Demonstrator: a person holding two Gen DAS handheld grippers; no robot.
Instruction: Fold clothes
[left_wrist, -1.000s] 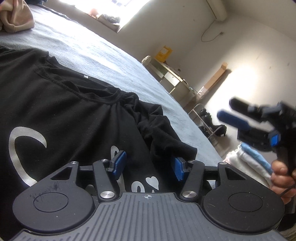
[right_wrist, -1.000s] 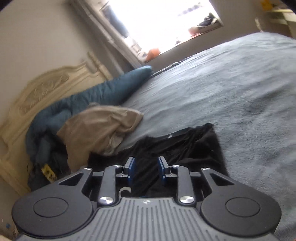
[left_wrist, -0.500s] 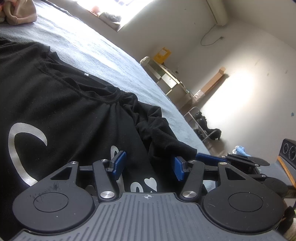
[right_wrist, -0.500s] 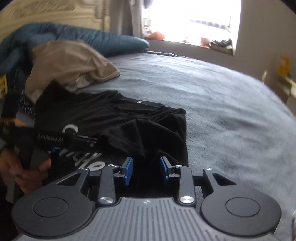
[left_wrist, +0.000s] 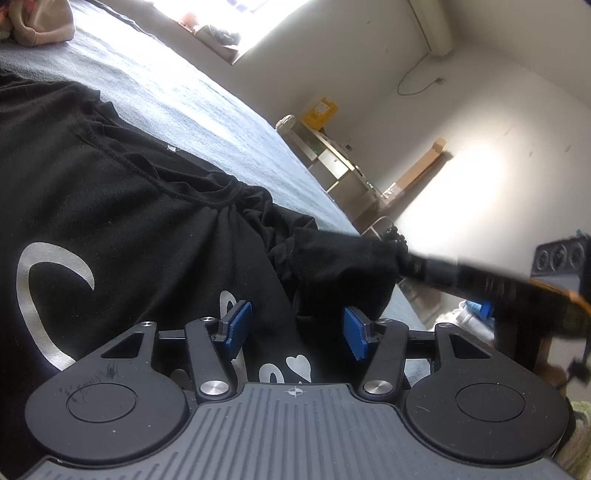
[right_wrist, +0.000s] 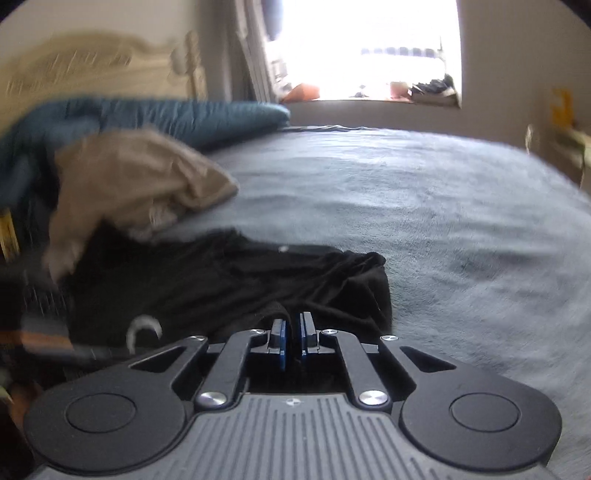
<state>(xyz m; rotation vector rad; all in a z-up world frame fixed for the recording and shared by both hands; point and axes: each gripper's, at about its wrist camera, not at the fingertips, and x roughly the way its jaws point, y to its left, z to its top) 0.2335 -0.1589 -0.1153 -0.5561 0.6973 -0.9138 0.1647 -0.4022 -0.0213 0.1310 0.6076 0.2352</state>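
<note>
1. Work surface: bed covered w/ grey fleece blanket (right_wrist: 424, 229). Black cotton T-shirt with silver-white print (left_wrist: 122, 229) lies spread on it, front up, print letters and a small heart visible nr left claw.
2. Shirt position: collar seam runs across upper part of left wrist view; one sleeve (left_wrist: 332, 258) is bunched into folds at the shirt's edge, nr the bed's side.
3. Left claw (left_wrist: 295, 330): jaws stand approx. half open, blue pads well apart. Shirt fabric lies below and between them; pads do not press on it. Nothing gripped.
4. Right claw (right_wrist: 291, 341): jaws have just been closing; blue pads now nearly together w/ a thin fold of black fabric pinched between them at the bunched sleeve edge. In left wrist view the right claw enters from the right as a blurred dark bar, tip at the sleeve.
5. Other items, right wrist view: tan crumpled garment (right_wrist: 136, 181) at the shirt's far edge, overlapping it; teal-blue pillow (right_wrist: 177, 114) behind it; cream carved wooden headboard (right_wrist: 92, 70), blurred.
6. Bright window (right_wrist: 369, 48) at far wall; detail washed out.
</note>
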